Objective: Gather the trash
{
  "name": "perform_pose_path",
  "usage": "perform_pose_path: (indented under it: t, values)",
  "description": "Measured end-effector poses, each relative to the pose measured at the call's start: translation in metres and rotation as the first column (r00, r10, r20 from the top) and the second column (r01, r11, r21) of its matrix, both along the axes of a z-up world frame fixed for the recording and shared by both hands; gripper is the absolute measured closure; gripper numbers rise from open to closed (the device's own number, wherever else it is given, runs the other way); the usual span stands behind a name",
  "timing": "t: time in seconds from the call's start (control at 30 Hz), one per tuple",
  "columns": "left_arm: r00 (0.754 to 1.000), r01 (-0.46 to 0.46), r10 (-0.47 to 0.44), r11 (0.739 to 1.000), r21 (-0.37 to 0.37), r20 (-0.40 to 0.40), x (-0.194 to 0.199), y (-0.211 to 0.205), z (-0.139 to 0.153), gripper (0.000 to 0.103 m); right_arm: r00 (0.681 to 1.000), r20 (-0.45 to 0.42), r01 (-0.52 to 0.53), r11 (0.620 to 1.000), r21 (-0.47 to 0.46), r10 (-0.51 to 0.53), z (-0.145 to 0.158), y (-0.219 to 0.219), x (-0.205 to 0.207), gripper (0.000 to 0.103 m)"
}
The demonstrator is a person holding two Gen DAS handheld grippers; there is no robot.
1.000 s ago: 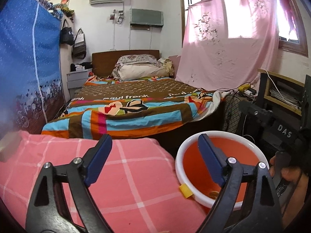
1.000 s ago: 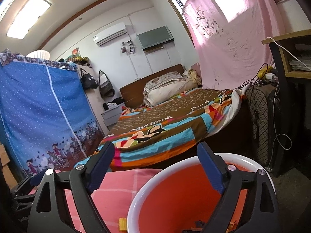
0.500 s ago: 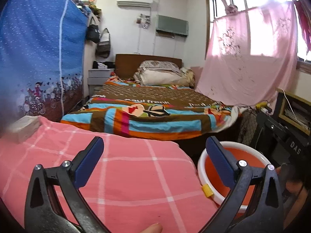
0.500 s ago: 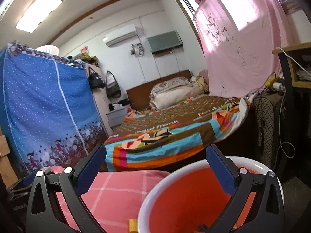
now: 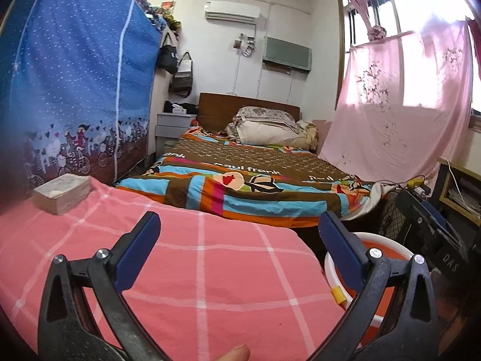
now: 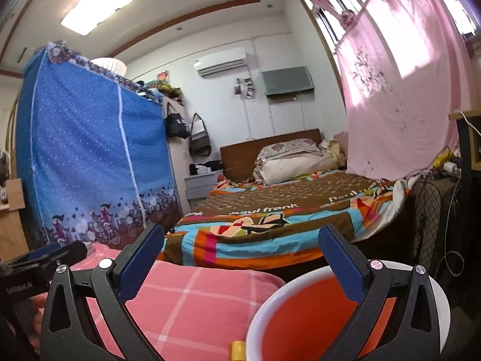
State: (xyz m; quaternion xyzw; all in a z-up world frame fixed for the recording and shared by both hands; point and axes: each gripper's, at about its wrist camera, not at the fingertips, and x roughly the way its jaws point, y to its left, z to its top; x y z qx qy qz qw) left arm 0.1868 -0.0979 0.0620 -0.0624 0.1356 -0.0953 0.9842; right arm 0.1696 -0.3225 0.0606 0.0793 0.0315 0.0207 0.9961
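both sets of jaws wide apart, nothing between them
left gripper (image 5: 237, 234) over the pink-checked worktop (image 5: 210, 270), right gripper (image 6: 240, 249) above the orange bin (image 6: 315, 316) at its edge; no trash visible on the cloth; a careless sweep could knock the bin

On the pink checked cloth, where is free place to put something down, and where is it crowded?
The pink checked cloth is bare from the paper stack at its far left corner across to the orange bin at its right edge. It is tight only beside that stack and near the bin's yellow clip.
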Motion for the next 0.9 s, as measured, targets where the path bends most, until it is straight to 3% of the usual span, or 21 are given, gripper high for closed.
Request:
perform_pose_path:
  t: [0.4,0.9]
  values:
    - [0.998,-0.054,0.054,0.999,-0.008,0.025,-0.044,0.034,-0.007,0.000,0.997,0.054,0.055,0.996,-0.075,-0.051,-0.005,0.024,-0.051,0.000]
    - [0.996,-0.059,0.058,0.998,0.018,0.060,-0.112,0.055,-0.015,0.000,0.993,0.050,0.115,0.984,-0.138,-0.109,-0.013,0.049,-0.129,0.000]
